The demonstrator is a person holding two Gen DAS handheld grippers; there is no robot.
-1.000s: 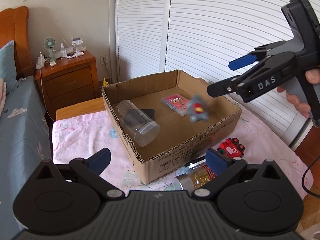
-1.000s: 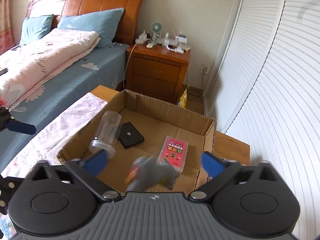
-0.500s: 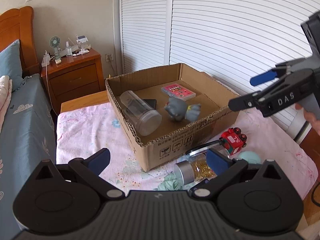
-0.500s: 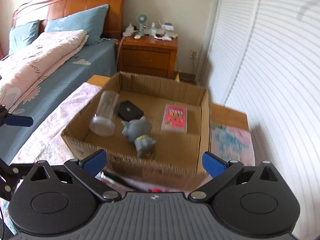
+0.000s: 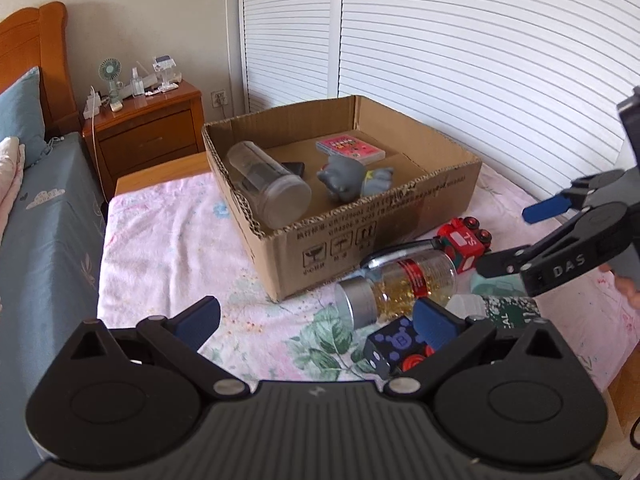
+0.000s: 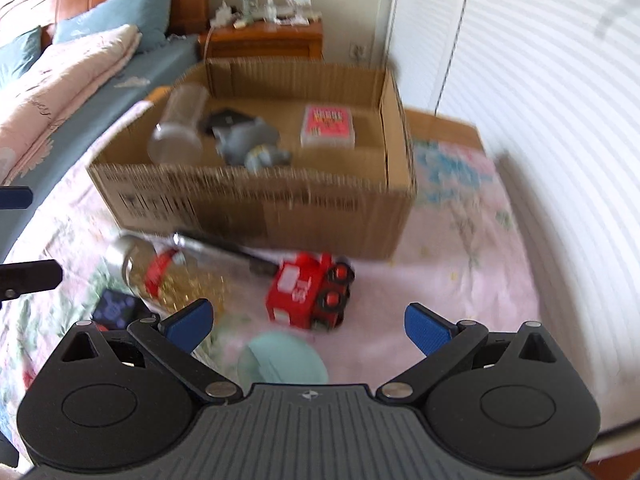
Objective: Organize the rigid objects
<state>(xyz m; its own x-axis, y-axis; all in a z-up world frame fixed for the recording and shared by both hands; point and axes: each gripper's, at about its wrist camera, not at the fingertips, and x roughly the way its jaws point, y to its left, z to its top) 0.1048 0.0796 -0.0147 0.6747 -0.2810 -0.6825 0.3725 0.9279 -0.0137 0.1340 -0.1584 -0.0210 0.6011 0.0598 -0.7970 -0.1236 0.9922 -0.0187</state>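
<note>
Left wrist view: left gripper [image 5: 316,322] spread, empty. Cardboard box [image 5: 384,220] holds four items: one clear jar [image 5: 269,189], one black case [image 5: 294,167], one grey figure [image 5: 352,179], one pink card pack [image 5: 350,148].

Right wrist view: right gripper [image 6: 308,326] spread, empty. By the box's front wall: one red toy train [image 6: 310,294], one glitter bottle [image 6: 160,270].

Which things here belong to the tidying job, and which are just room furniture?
Job: cardboard box, grey toy, clear jar, pink card pack, red train, glitter bottle.

Just there: nightstand, desk fan, blue pillow.
</note>
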